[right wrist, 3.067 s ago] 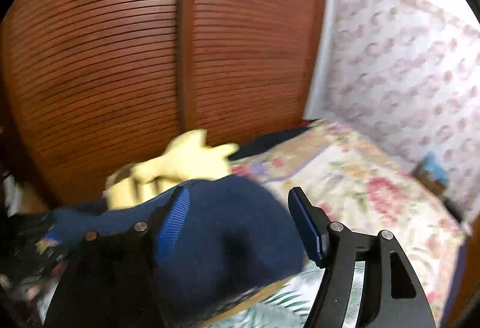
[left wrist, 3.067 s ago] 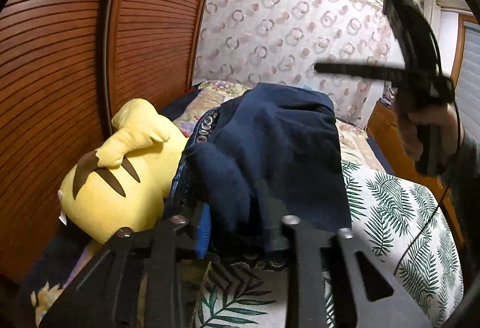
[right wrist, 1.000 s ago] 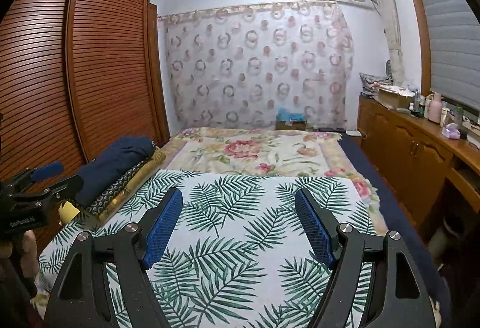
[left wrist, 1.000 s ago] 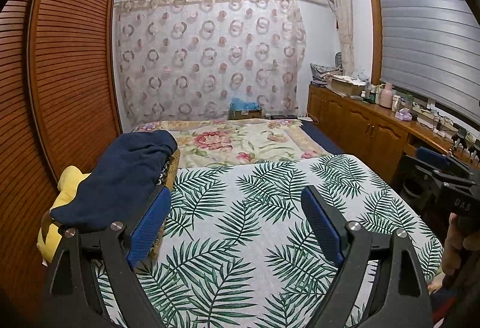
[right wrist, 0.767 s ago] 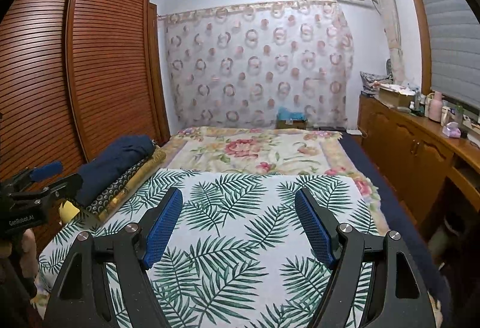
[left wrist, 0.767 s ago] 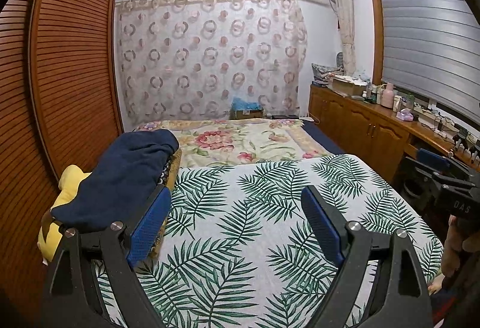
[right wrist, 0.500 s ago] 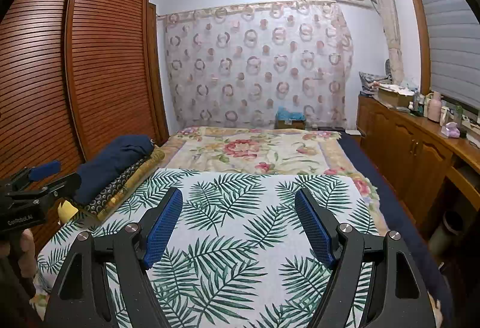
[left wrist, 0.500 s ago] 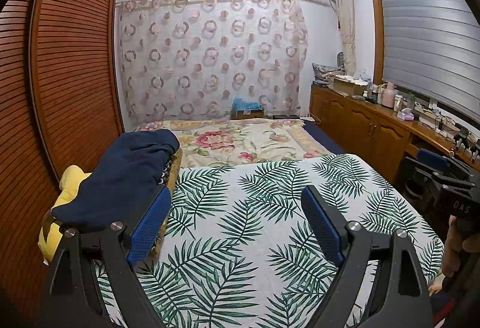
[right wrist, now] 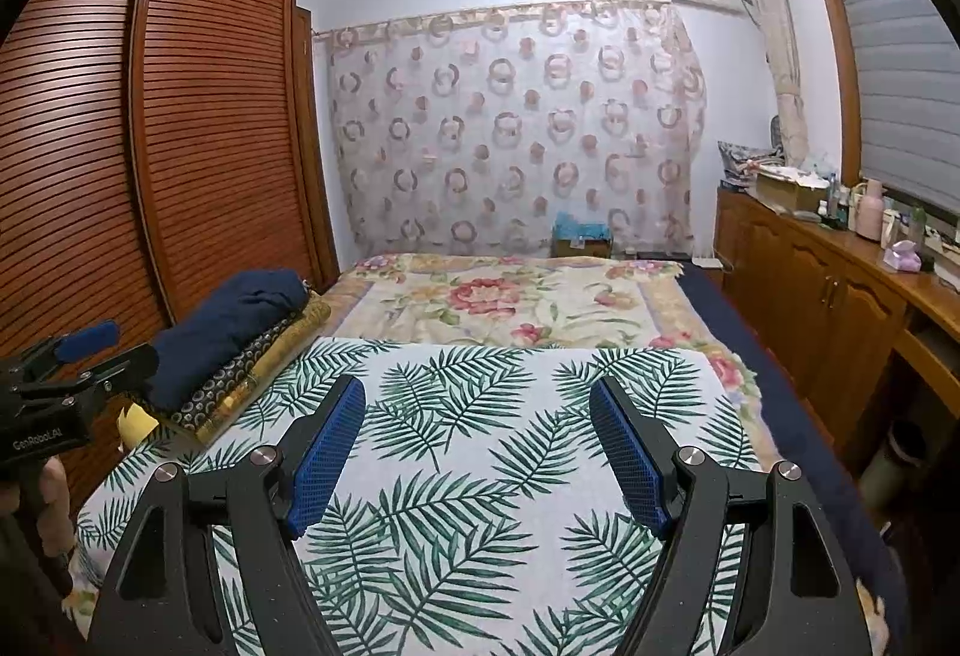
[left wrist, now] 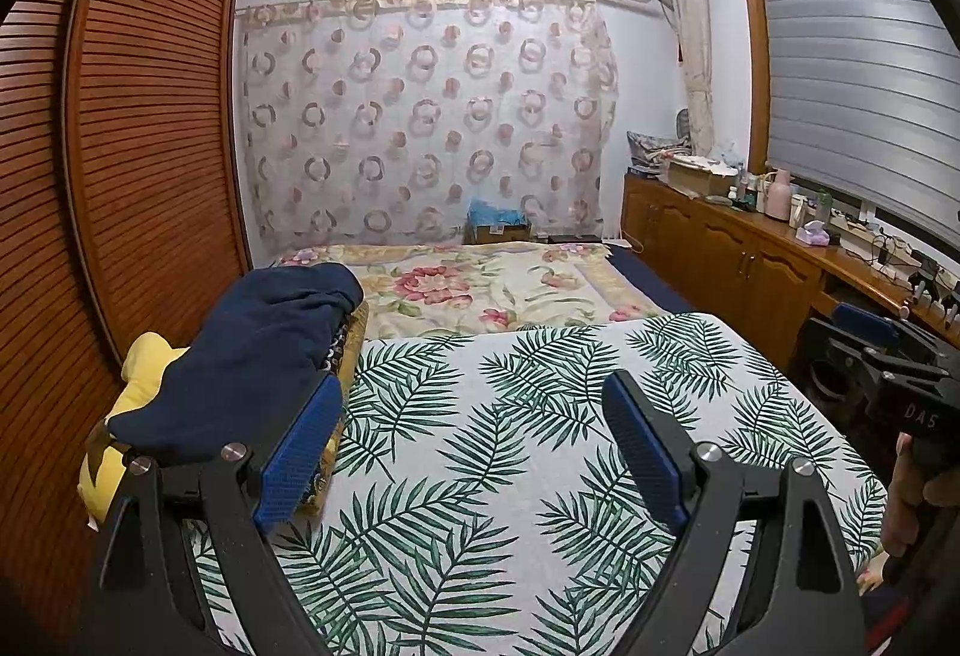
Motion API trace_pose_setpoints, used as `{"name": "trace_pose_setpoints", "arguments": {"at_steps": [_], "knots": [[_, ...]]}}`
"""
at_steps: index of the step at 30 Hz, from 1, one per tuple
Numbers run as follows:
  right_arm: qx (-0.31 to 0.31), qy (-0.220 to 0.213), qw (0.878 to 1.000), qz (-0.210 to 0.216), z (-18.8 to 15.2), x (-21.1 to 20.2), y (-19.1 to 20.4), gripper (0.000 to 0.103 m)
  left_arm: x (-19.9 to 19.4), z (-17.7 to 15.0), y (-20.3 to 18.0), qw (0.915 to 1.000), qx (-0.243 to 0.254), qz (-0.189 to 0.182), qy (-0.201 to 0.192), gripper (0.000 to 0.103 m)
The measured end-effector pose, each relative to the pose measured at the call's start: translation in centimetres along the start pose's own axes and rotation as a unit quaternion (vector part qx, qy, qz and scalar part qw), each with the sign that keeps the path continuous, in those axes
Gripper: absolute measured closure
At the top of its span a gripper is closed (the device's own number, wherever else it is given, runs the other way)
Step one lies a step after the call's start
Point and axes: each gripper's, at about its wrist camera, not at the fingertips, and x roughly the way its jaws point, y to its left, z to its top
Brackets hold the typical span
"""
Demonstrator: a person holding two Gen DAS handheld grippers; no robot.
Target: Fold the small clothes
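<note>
Hovering over the bed (left wrist: 480, 416), both grippers point slightly downward, empty.

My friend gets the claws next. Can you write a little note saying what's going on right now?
Left claw: open, nothing in it, over the leaf-print cover.
Right claw: open, nothing in it, over the same cover.
Clothes: navy garment lies folded on the patterned stack at the bed's left edge, by the yellow plush toy.
Done: that piece looks folded and put away.
Left: no other clothes are in view to fold.
</note>
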Motion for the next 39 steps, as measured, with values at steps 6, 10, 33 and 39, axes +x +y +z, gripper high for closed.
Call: {"name": "trace_pose_setpoints", "arguments": {"at_steps": [6, 10, 33, 39], "knots": [[-0.001, 0.001, 1.000, -0.001, 0.0, -0.5, -0.6, 0.024, -0.2, 0.1, 0.0, 1.0000, -0.001, 0.001, -0.002, 0.014], [-0.002, 0.002, 1.000, -0.002, 0.0, -0.8, -0.8, 0.024, -0.4, 0.3, 0.0, 1.0000, -0.002, 0.003, -0.003, 0.014], [-0.004, 0.000, 1.000, -0.004, 0.3, -1.7, -1.3, 0.024, -0.4, 0.2, 0.0, 1.0000, -0.003, 0.003, -0.003, 0.014], [-0.004, 0.001, 1.000, -0.004, 0.3, -1.8, -1.3, 0.024, -0.4, 0.2, 0.0, 1.0000, -0.002, 0.002, -0.004, 0.014]]}}
